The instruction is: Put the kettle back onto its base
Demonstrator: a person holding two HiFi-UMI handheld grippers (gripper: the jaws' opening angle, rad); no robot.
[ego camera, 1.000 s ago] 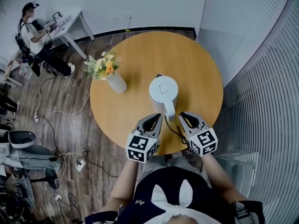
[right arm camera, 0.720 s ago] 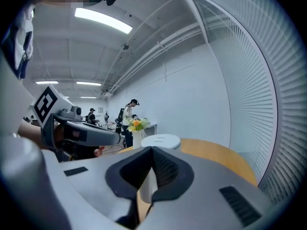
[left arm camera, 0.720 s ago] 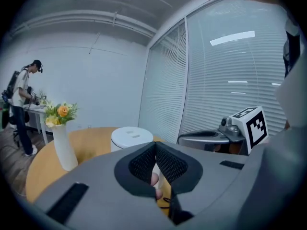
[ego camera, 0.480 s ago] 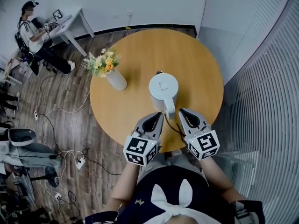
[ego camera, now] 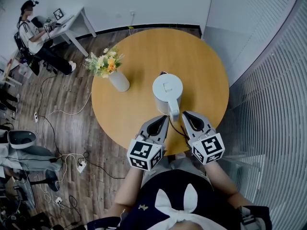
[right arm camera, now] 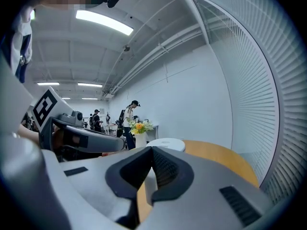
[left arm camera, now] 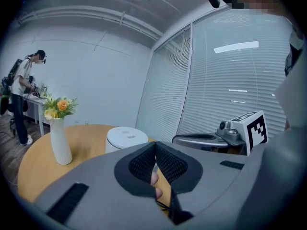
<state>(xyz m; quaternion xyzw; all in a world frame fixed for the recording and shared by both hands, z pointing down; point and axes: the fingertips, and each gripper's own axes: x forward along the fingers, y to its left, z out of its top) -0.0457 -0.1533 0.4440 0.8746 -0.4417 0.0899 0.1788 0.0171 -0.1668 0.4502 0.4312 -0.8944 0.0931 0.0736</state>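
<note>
The white kettle stands upright on the round wooden table, its handle pointing toward me. A black cord trails from under it to the near table edge; the base itself is hidden. My left gripper hovers just left of the handle, shut and holding nothing. My right gripper hovers just right of it, also shut and holding nothing. In the left gripper view the kettle shows beyond the closed left gripper. In the right gripper view the kettle's lid lies past the closed right gripper.
A white vase of flowers stands on the table's left side. A slatted glass wall curves along the right. Cables and a power strip lie on the wooden floor at left. A person sits at a far desk.
The right gripper has lifted a little near the kettle's handle. The left gripper and the kettle have stayed about where they were.
</note>
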